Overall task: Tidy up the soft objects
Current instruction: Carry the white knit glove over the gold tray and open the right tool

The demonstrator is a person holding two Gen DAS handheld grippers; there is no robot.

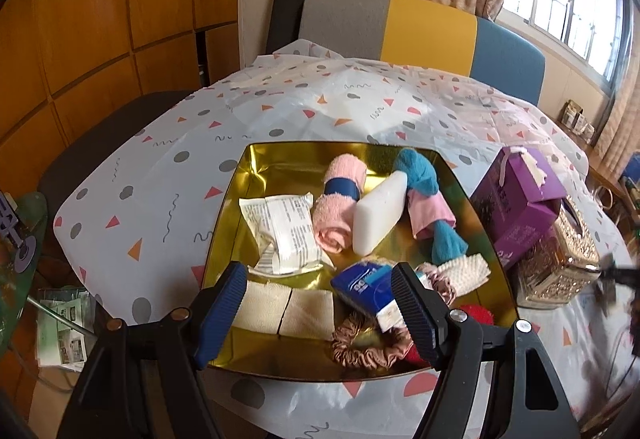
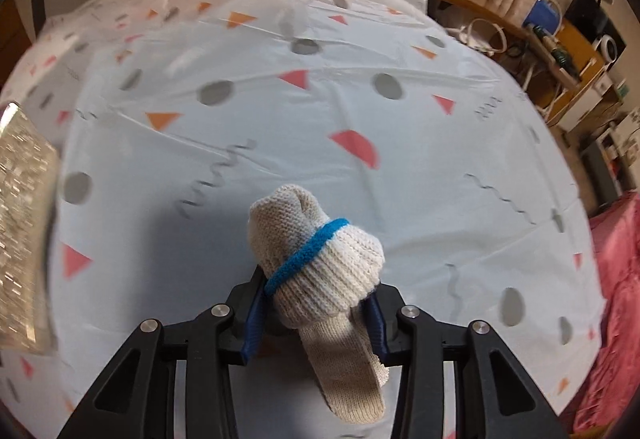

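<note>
Glove (image 2: 316, 263) pinched in my right gripper (image 2: 316, 323), bound next for the tray (image 1: 256, 175); left gripper (image 1: 320, 303) hung spread, empty

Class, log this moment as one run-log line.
right gripper: shut on sock, above tablecloth | left gripper: open, over tray | tray: soft items

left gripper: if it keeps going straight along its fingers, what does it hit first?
Probably the folded beige cloth on the gold tray, which lies between the open fingers of the left gripper. The blue tissue pack sits beside the right finger and could be clipped. Depth is unclear in the fisheye view.
</note>
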